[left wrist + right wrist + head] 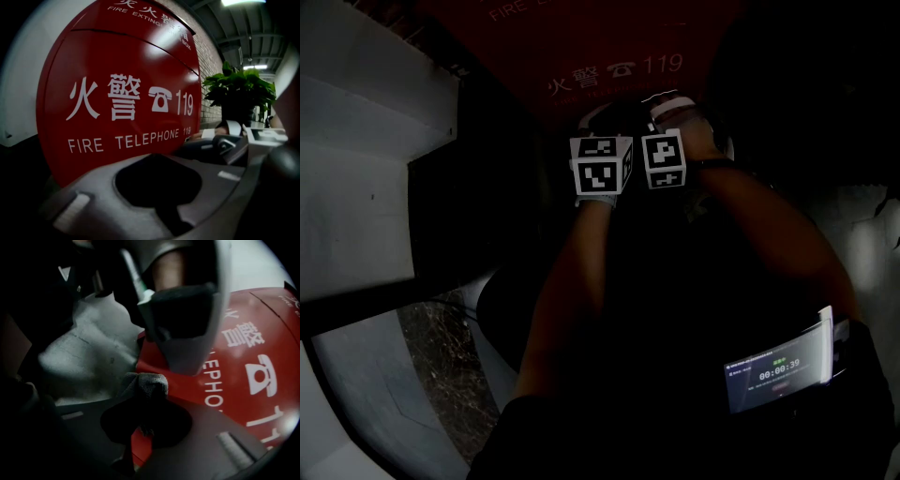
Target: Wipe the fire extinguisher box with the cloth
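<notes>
My right fingers nip only a tuft of grey woven cloth, left fingers together, empty; rubbing the red metal box ahead may free it.

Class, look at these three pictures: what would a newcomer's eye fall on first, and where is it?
The glossy red fire extinguisher box with white lettering fills the left gripper view. To its right stands a leafy green potted plant. In the right gripper view, the right tongs pinch a crumpled grey cloth in front of the red box.
</notes>
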### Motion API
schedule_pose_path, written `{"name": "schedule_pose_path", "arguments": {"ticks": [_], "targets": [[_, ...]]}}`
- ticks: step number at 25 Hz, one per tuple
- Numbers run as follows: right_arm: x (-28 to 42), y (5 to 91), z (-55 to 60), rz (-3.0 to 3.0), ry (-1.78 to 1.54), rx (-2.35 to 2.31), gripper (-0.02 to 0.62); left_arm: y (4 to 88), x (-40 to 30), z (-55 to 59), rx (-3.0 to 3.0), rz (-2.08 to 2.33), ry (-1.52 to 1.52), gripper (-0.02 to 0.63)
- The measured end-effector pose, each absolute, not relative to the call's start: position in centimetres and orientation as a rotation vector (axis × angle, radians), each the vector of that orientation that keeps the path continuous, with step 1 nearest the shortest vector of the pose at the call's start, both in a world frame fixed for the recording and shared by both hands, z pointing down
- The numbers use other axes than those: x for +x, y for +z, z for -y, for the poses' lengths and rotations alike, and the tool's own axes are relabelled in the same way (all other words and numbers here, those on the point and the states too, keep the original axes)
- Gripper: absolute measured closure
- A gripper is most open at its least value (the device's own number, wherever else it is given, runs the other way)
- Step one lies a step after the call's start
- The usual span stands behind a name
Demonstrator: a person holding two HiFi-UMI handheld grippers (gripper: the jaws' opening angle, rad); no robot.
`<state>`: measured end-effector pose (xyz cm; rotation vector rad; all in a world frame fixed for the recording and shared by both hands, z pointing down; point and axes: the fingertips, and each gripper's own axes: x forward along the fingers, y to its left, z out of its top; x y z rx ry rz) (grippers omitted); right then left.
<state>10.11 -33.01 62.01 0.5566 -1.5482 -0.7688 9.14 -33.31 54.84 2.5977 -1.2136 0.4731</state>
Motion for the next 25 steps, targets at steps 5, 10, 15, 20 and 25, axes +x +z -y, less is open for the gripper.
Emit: {"name": "schedule_pose_path", "arguments": {"ticks": [5,10,15,20,25], "targets": [[10.3,63.6,32.7,1.548,-0.745,0.514,0.561,55.5,8.8,33.4,2.570,1.220,0.504,0.606],[10.0,61.6,31.2,1.546,-0.765,0.510,0.561,53.6,8.1,32.6,2.539,1.241,0.440,0.605],[9.7,56.0,29.3,1.516,-0.916,0.508,0.561,49.8,8.5,30.8,2.612,1.242,0.415,0.606],[11.6,45.7,29.9,1.511,-1.019,0.701,0.561,43.1,8.8,30.6,2.693,1.322,0.319,0.606],[14.0,33.3,30.3,1.489,-1.148,0.889,0.561,35.4,11.8,30.3,2.777,1.322,0.218,0.606]]}}
